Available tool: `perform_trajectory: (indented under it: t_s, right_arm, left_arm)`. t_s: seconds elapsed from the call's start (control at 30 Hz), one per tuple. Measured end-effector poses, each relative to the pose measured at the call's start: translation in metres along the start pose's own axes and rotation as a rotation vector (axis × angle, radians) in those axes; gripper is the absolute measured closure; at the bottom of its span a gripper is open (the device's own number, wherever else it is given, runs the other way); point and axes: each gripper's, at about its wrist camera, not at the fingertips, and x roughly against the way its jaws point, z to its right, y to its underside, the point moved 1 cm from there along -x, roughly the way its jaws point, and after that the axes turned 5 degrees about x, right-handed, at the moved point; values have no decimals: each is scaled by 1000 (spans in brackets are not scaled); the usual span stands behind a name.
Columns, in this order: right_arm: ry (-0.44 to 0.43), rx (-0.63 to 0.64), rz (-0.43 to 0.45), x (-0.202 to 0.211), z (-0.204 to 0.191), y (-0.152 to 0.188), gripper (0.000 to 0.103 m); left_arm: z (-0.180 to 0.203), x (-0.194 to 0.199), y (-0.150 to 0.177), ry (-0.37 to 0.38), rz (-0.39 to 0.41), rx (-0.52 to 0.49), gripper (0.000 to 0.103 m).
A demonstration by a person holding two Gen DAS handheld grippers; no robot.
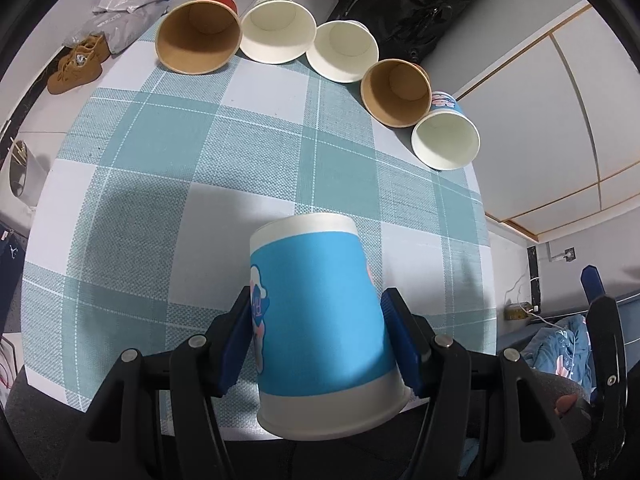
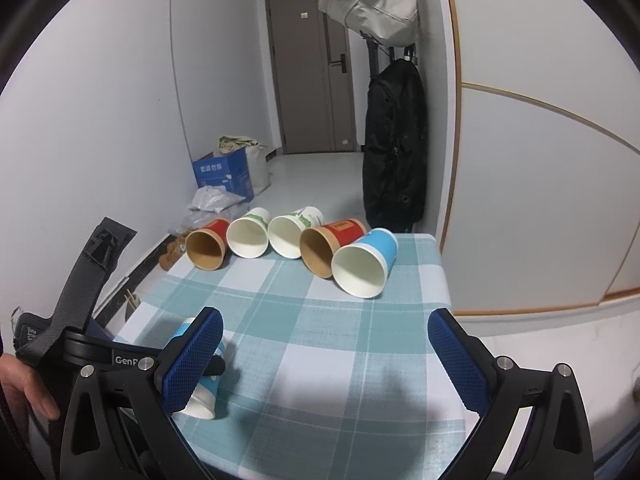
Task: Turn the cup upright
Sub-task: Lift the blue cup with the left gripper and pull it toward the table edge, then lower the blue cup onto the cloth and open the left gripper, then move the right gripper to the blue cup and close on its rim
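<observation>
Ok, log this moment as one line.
left hand-held gripper: shut on blue cup, rim toward camera | right hand-held gripper: open, empty | five cups on their sides

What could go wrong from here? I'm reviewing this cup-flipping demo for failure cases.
1. The left gripper pinches the thin blue paper cup by its sides; a harder squeeze could crush it, a looser one let it slip.
2. The cup sits near the table's front edge, so a dropped cup may roll off.
3. The right gripper is open nearby and could bump it.
</observation>
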Motion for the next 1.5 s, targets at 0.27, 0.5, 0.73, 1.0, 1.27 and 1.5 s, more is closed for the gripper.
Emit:
perform_trajectory:
  t_s: [0.27,0.5,0.73,1.0,1.27,1.5]
  right_arm:
    - [2,-4,-3,-1,0,1,0]
    - [-1,-4,-6,-1,1,2,0]
    - [0,-3,-9,-1,1,2,0]
    - [-4,-8,-4,1,2,3,0]
    - [-55,-17,26,7,0,1,0]
    - [-99,14,61,14,-9,-2,0]
  left_arm:
    - [-5,-13,-3,0,-49,57,42]
    - [-5,-2,-3,-23,-3,42,28]
    - [-2,14,-6,-25,63,18,27]
    - [14,57,-2,-77,243,-99,27]
    - [33,98,5,-165,422,-201,27]
    - [29,116,15,-217,516,-196,27]
